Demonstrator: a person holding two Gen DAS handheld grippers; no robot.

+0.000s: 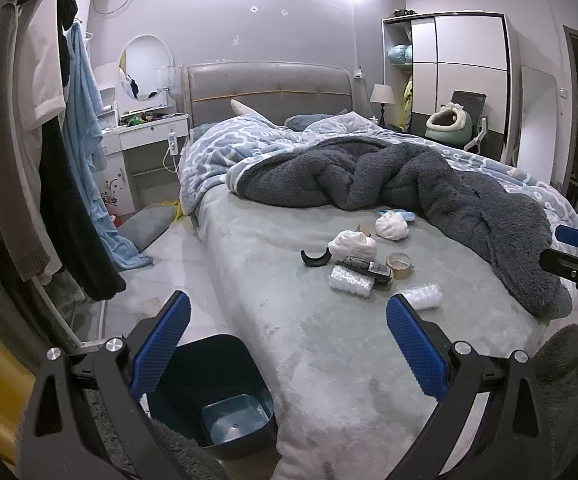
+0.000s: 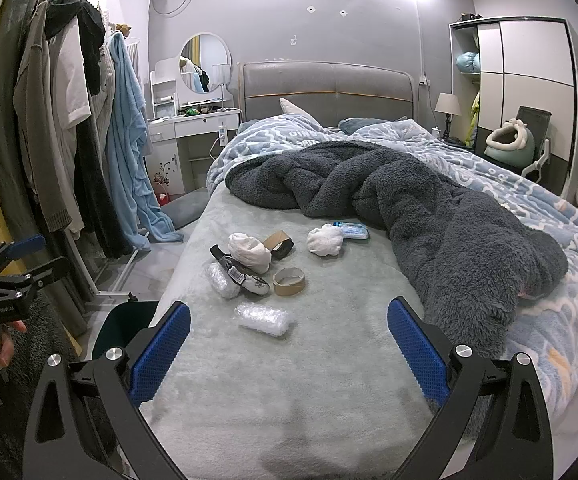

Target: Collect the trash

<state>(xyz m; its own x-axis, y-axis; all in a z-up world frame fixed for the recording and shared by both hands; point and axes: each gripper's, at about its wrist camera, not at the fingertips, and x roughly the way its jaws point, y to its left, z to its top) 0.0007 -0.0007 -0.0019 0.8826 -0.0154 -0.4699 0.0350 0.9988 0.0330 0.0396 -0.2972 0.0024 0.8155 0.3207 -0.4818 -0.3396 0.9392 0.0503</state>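
- Pale green plush bedspread [image 2: 289, 360] fills the bedroom foreground, with a rumpled dark grey fleece blanket [image 2: 429, 208] beyond
- Dark teal plastic bin [image 1: 213, 392] stands on the floor at the bed's left edge, under the left gripper [image 1: 289, 340], whose blue pads are spread wide, holding nothing
- Scattered trash lies mid-bed: bubble-wrap roll [image 2: 264, 319], cardboard tape ring [image 2: 289, 281], white crumpled wad [image 2: 249, 252]
- Right gripper [image 2: 289, 340] hovers spread, empty
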